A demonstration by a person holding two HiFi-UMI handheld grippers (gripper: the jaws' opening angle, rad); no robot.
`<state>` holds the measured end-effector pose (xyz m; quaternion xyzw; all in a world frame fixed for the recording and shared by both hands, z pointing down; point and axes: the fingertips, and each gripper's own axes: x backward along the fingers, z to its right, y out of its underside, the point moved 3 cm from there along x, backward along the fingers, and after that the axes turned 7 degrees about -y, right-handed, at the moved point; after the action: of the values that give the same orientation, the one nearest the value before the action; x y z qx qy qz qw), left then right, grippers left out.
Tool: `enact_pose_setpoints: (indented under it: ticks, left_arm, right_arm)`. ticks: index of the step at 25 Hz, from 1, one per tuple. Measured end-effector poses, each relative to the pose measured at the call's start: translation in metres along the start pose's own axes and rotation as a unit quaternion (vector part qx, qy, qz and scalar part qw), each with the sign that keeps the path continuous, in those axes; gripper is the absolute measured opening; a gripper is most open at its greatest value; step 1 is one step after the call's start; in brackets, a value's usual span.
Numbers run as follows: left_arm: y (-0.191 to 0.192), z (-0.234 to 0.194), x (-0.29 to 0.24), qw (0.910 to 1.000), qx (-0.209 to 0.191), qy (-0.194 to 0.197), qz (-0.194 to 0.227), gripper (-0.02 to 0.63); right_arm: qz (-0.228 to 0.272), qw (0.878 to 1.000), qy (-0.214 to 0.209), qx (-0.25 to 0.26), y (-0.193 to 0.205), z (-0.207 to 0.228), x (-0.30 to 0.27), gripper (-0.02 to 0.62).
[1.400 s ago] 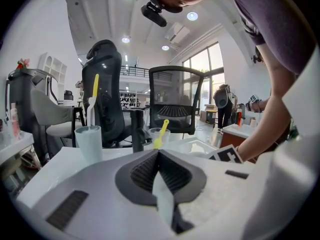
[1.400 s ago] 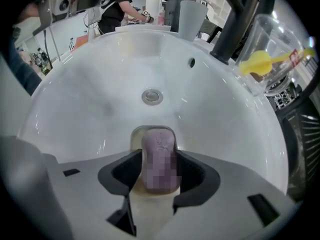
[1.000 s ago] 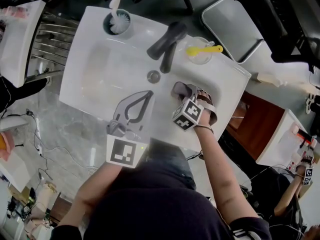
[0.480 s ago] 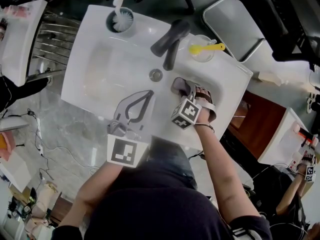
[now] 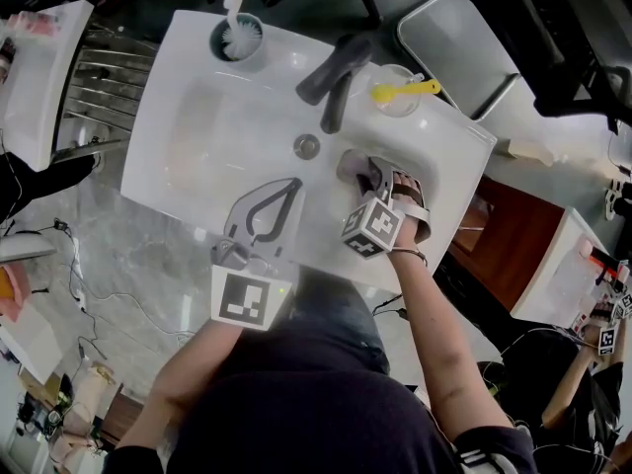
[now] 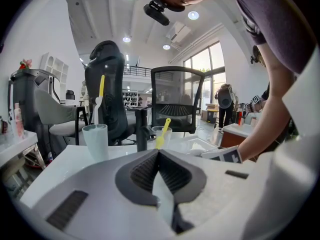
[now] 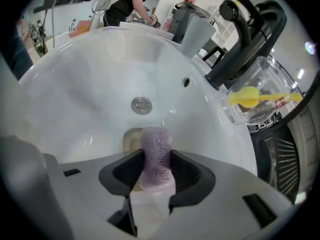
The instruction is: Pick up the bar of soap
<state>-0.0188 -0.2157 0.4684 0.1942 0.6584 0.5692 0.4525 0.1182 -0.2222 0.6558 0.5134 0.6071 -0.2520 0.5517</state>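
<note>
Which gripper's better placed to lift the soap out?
Right. The right gripper has just been closing its jaws and grips the bar of soap in the sink; the left gripper is shut, empty, at the front rim.

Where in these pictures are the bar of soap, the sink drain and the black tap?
bar of soap point(image 7: 156, 156), right gripper view, on its purple lettered face.
sink drain point(image 7: 142, 105), right gripper view, centre of the metal plug.
black tap point(image 7: 245, 50), right gripper view, middle of its slanting body.
</note>
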Motion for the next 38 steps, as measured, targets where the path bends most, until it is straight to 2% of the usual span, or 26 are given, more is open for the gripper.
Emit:
enact_pose_setpoints:
  ticks: [9, 16, 27, 32, 38]
  left_arm:
    - [-0.008, 0.006, 0.002, 0.9999, -0.002, 0.007, 0.014, 0.0]
    - [-0.028, 0.011, 0.006, 0.9989, -0.001, 0.011, 0.045, 0.0]
    - [-0.093, 0.019, 0.02, 0.9925, -0.007, 0.026, 0.119, 0.0]
    - [-0.129, 0.032, 0.027, 0.9866, -0.012, 0.04, 0.157, 0.0]
    - [-0.174, 0.044, 0.034, 0.9789, -0.019, 0.045, 0.199, 0.0]
  right_arm:
    - [0.058, 0.995, 0.065, -0.046, -0.014, 0.019, 0.058, 0.187]
    - [0.122, 0.978, 0.14, -0.095, -0.026, 0.036, 0.128, 0.187]
    - [0.219, 0.926, 0.271, -0.147, -0.044, 0.059, 0.261, 0.187]
    - [0.267, 0.895, 0.31, -0.176, -0.044, 0.068, 0.315, 0.187]
    - [0.331, 0.848, 0.347, -0.223, -0.038, 0.079, 0.375, 0.187]
